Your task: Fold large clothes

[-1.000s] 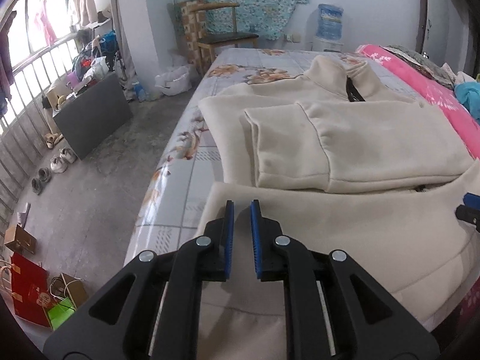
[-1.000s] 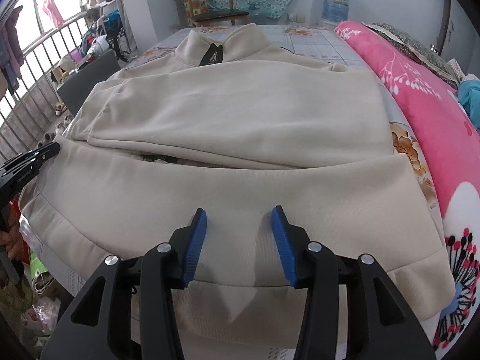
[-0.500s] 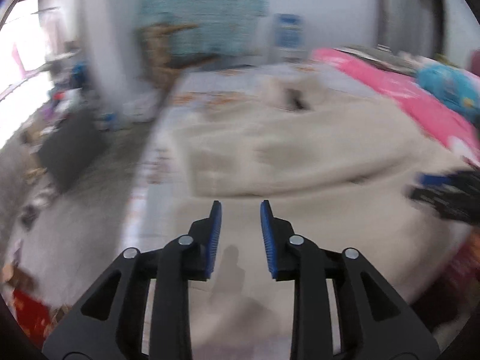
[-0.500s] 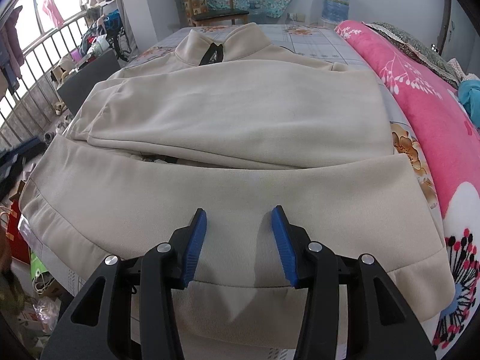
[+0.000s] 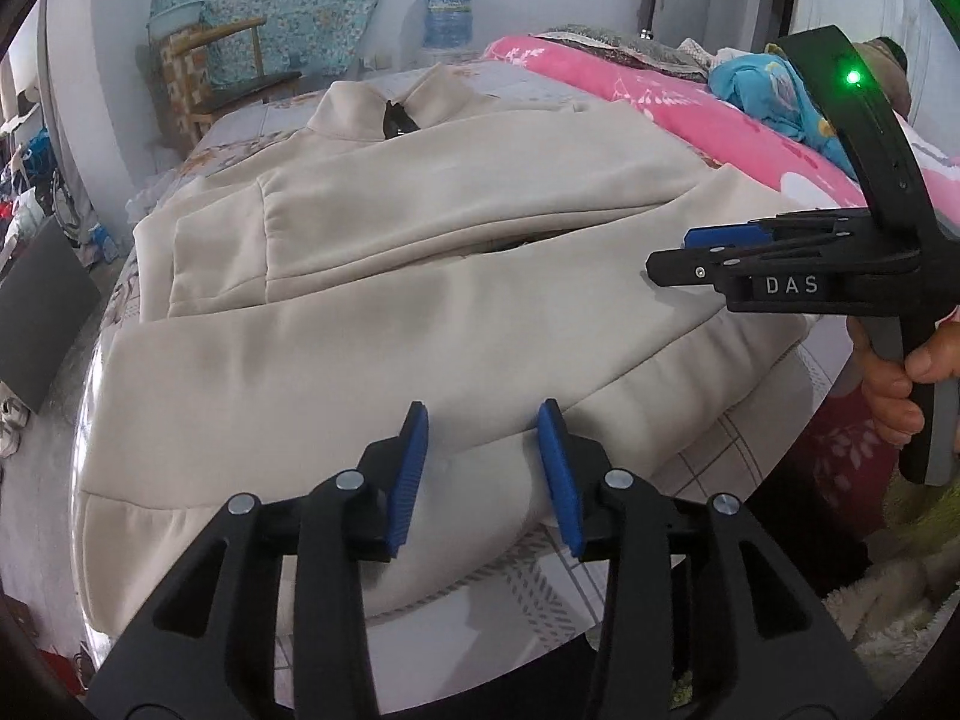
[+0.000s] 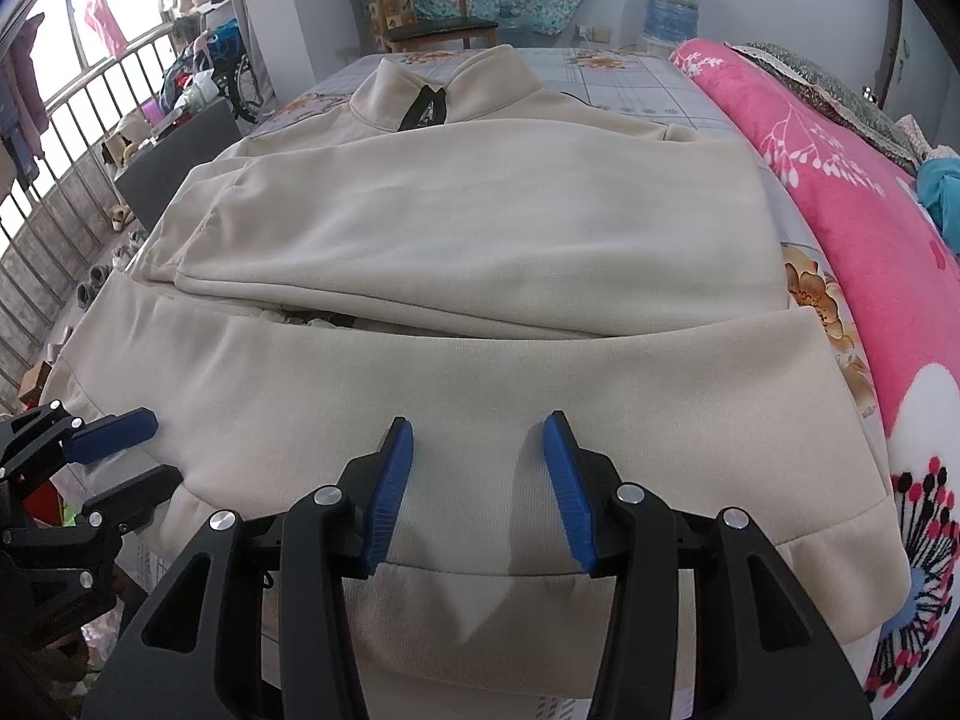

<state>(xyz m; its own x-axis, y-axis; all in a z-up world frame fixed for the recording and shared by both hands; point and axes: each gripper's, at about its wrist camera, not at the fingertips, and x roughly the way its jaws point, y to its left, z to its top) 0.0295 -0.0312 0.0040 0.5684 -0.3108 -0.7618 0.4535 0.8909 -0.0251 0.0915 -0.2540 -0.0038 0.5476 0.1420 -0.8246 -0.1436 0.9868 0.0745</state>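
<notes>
A cream sweatshirt (image 5: 420,228) (image 6: 480,228) lies flat on the bed (image 6: 630,78), stand collar at the far end, a sleeve folded across the body, hem nearest me. My left gripper (image 5: 485,468) hovers over the hem's near edge. Its jaws are opening, with cloth beneath them and nothing pinched. It also shows at the lower left of the right wrist view as the left gripper (image 6: 162,447). My right gripper (image 6: 479,468) stands open above the hem band, touching no cloth. In the left wrist view the right gripper (image 5: 678,252) appears side-on, held by a hand (image 5: 894,384).
A pink floral blanket (image 6: 852,192) runs along the bed's right side, with a blue garment (image 5: 762,90) on it. Beyond the bed stand a wooden chair (image 6: 432,6) and a water bottle (image 6: 672,0). Left of the bed are a dark board (image 6: 180,156), shoes and a railing.
The left gripper has swung from the hem's left corner toward the right, so the right gripper now fills its view's right side. Its jaws stand wider apart. The right gripper has not moved.
</notes>
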